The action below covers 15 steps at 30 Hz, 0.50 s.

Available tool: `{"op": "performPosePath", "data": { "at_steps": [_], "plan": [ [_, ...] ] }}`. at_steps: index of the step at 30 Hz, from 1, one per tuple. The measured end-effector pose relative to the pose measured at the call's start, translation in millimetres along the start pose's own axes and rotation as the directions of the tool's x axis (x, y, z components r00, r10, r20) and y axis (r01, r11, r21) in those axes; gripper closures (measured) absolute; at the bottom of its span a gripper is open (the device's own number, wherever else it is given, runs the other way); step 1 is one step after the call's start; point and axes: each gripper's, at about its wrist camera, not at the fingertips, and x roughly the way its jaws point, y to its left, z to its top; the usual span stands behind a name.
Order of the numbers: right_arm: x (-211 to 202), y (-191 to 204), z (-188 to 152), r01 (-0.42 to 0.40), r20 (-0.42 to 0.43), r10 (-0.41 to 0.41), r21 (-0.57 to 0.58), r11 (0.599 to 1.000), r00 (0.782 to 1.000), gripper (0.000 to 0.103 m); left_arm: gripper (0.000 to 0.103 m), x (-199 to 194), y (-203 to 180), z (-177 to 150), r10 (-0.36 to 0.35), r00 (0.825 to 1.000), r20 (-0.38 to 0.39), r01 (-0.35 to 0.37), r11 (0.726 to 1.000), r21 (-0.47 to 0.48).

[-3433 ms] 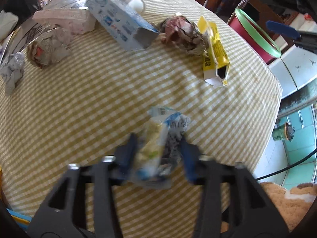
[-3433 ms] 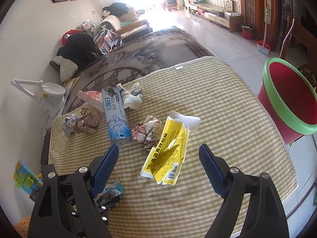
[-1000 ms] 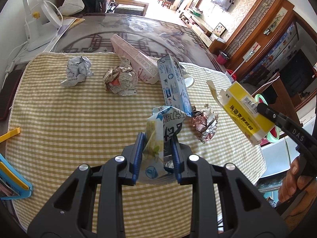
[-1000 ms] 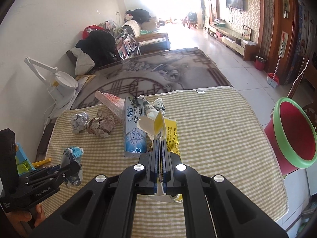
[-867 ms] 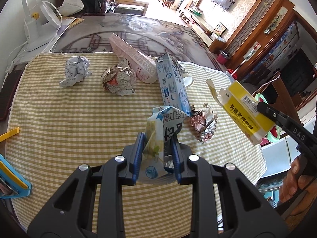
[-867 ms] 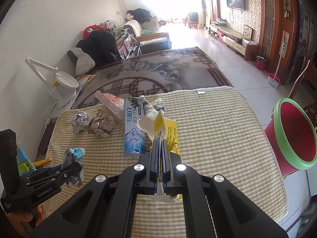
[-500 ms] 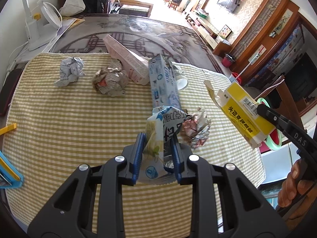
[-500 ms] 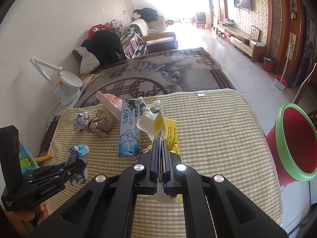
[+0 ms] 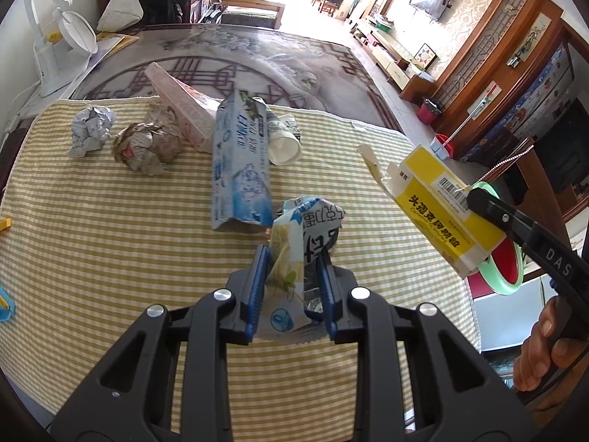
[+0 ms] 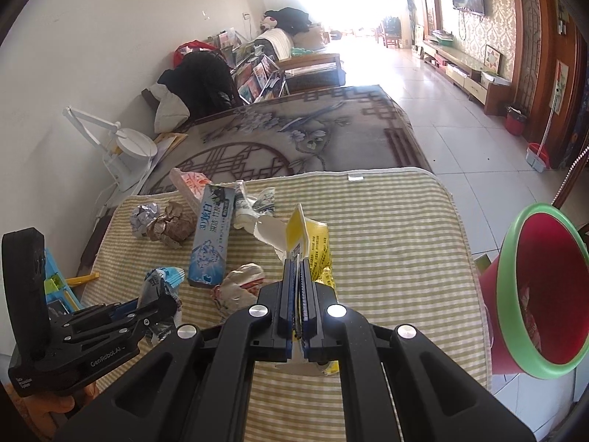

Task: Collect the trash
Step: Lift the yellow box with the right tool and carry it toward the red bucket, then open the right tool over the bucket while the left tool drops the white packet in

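Observation:
My left gripper (image 9: 292,254) is shut on a crumpled blue-and-white wrapper (image 9: 313,221) and holds it above the checked tablecloth (image 9: 110,239). In the right wrist view the same gripper (image 10: 162,302) sits low at the left with the wrapper (image 10: 162,280) in it. My right gripper (image 10: 297,261) is shut flat on a yellow carton (image 10: 316,243). From the left wrist view the yellow carton (image 9: 434,213) hangs in the air at the table's right edge. A red bin with a green rim (image 10: 545,294) stands on the floor just beyond that edge.
On the cloth lie a blue toothpaste box (image 9: 239,162), a pink box (image 9: 180,107), a white cup (image 9: 283,143), two paper balls (image 9: 147,143) and a pinkish crumpled wad (image 10: 239,287). A white desk lamp (image 10: 125,147) stands at the far left. A hand (image 9: 545,350) holds the right gripper.
Both grippers have carried their loads to the right across the table, towards the bin. The trash on the cloth has slid left in both views. Both grips are unchanged.

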Motion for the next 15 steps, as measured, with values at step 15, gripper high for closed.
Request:
{"op": "performPosePath", "data": {
  "at_steps": [15],
  "plan": [
    [-26,-87,4,0.012,0.034,-0.015,0.079,0.997,0.999,0.101,0.077,25,-77,5,0.005,1.0,-0.014,-0.004,0.998,0.067]
  ]
}}
